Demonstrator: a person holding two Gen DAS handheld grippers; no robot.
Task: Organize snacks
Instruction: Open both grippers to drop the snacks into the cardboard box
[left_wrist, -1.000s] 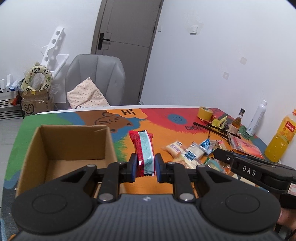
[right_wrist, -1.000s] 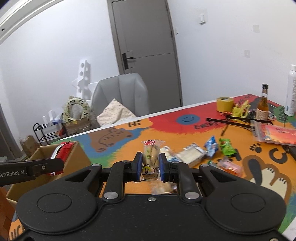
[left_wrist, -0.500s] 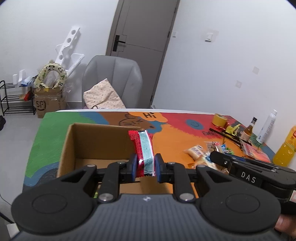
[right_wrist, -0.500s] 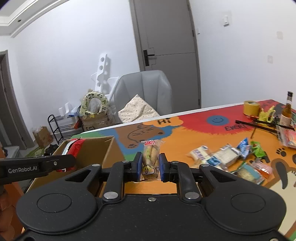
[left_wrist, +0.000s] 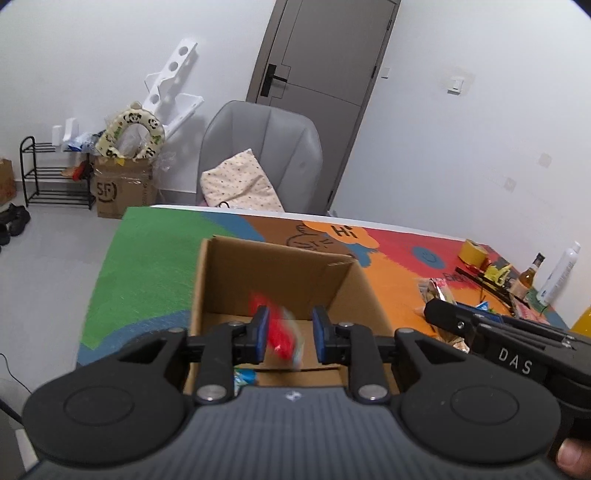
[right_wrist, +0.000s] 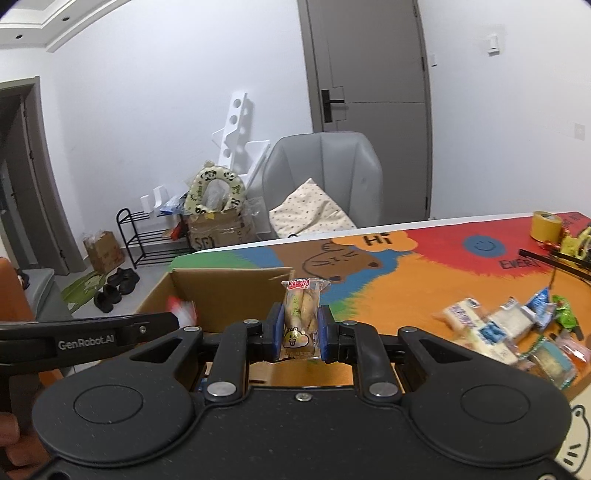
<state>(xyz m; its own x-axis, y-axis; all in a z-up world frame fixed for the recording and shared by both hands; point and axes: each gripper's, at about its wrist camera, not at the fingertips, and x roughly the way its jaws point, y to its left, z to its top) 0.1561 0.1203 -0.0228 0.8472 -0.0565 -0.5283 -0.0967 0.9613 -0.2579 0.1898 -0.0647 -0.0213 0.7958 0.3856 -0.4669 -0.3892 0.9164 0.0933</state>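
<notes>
My left gripper (left_wrist: 288, 334) is open above the open cardboard box (left_wrist: 273, 266). A red and teal snack packet (left_wrist: 282, 334), blurred, is loose between the fingers and falling into the box. My right gripper (right_wrist: 300, 332) is shut on a clear packet of yellow snacks with a cartoon face (right_wrist: 301, 317), held upright just right of the box (right_wrist: 221, 291). The red packet (right_wrist: 181, 308) also shows by the left gripper's tip in the right wrist view. A blue packet (left_wrist: 243, 376) lies in the box.
Several loose snack packets (right_wrist: 509, 332) lie on the colourful table (right_wrist: 406, 280) at the right. Tape roll (right_wrist: 546, 225), bottles (left_wrist: 528, 277) and clutter stand at the far right. A grey chair (left_wrist: 258, 155) is behind the table.
Both grippers have moved left over the box. The left gripper has opened and let go of the red packet, which is dropping. The right gripper keeps its packet.
</notes>
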